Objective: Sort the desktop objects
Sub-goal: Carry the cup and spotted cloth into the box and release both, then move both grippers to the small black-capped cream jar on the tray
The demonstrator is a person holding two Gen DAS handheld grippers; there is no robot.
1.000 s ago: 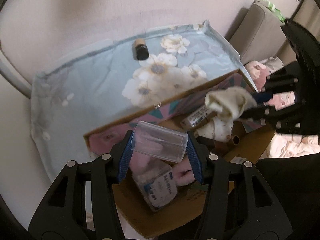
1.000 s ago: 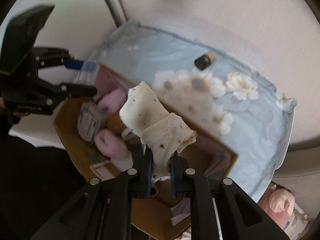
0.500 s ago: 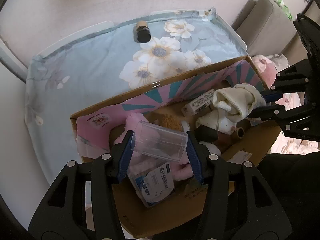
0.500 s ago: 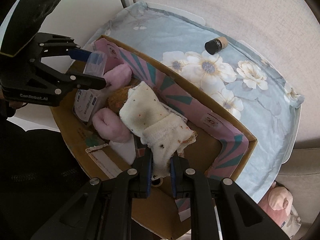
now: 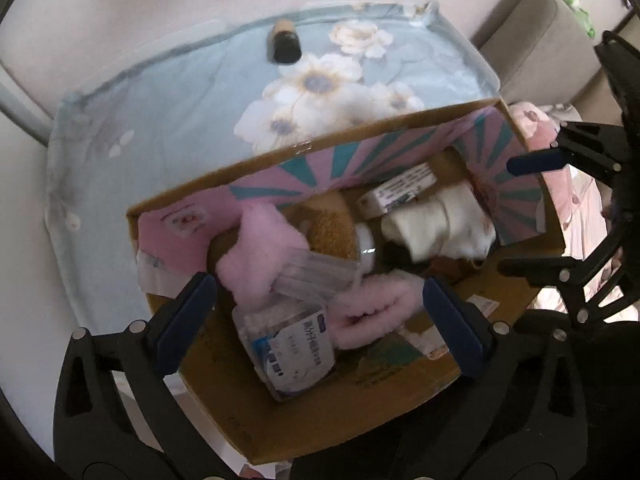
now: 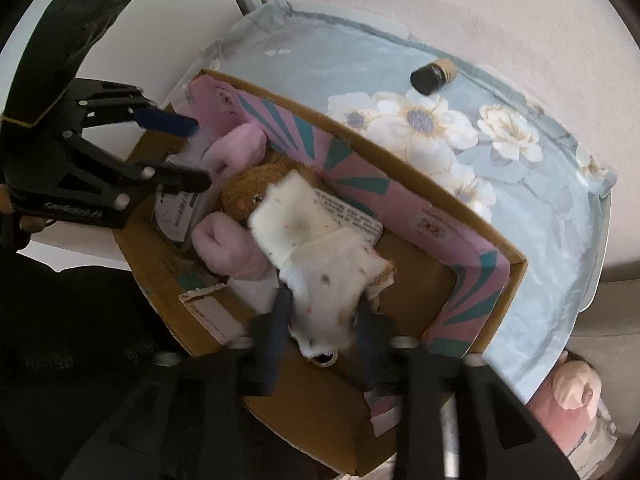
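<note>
A cardboard box (image 5: 404, 124) with a pink and teal lining stands at the near edge of the table; its rim also shows in the right wrist view (image 6: 416, 176). My left gripper (image 5: 316, 300) is open over the box. The clear plastic tube (image 5: 316, 276) lies loose on the pink fluffy items (image 5: 264, 252) below it. My right gripper (image 6: 324, 320) is open, and the cream sock (image 6: 316, 248) lies in the box between its fingers; the sock shows in the left wrist view too (image 5: 436, 228). A small dark bottle with a cork-coloured cap (image 5: 285, 44) lies on the tablecloth beyond the box.
The box also holds a wet-wipes pack (image 5: 292, 348), a brown plush toy (image 5: 332, 228) and a small white labelled box (image 5: 400, 192). The table has a pale blue floral cloth (image 5: 168, 108). A grey sofa (image 5: 532, 36) and pink bedding (image 6: 572, 392) lie to the right.
Both grippers have opened. The clear tube dropped from my left gripper into the box, and the cream sock dropped from my right gripper into the box.
</note>
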